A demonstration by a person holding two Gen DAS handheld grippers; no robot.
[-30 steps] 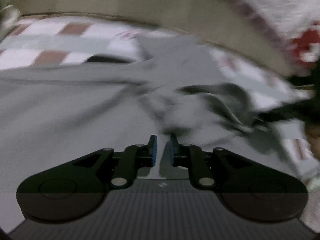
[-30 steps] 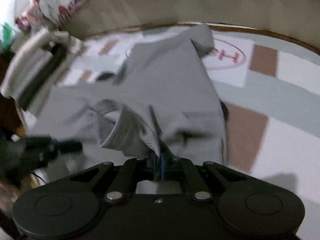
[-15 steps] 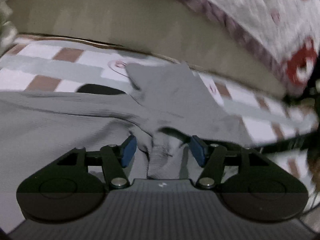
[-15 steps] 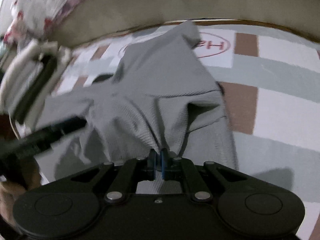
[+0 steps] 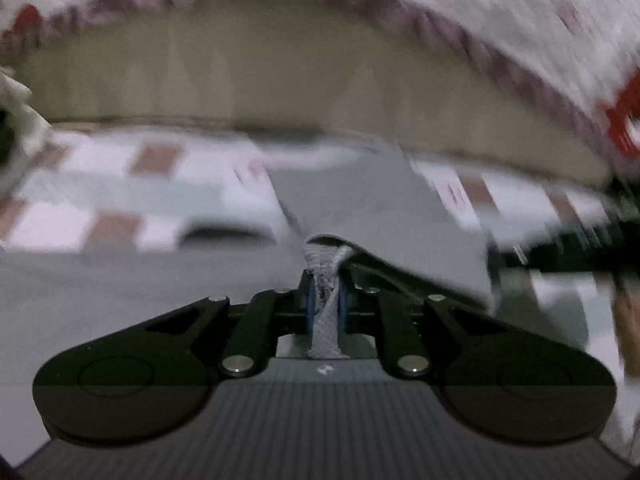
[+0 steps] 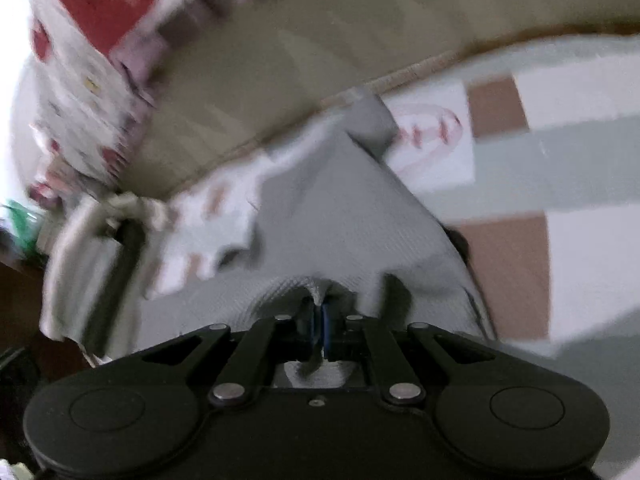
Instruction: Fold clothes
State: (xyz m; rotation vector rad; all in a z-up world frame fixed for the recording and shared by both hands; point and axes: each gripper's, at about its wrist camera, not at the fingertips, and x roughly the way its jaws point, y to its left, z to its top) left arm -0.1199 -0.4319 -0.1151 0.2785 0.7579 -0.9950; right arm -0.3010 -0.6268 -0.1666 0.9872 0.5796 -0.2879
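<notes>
A grey ribbed garment [image 5: 368, 200] lies spread on a checked bedsheet [image 5: 120, 184]. My left gripper [image 5: 325, 292] is closing its jaws, and a bunched fold of the grey cloth stands pinched between the blue pads [image 5: 309, 300], lifted off the sheet. In the right wrist view the same garment [image 6: 340, 200] runs away toward the headboard. My right gripper [image 6: 320, 320] is shut on another fold of it, the cloth rising in a small hump just ahead of the fingertips. Both views are blurred by motion.
The bedsheet [image 6: 508, 272] has brown, white and grey-green squares. A beige headboard [image 5: 280, 76] closes the far side. White bedding with red patterns [image 5: 540, 24] hangs over it. A pale blurred object [image 6: 88, 264] sits at the left of the right wrist view.
The left gripper opened wide around a grey fold, then closed on it and rose. The right gripper kept its grip and rolled, so its view tilted toward the headboard.
</notes>
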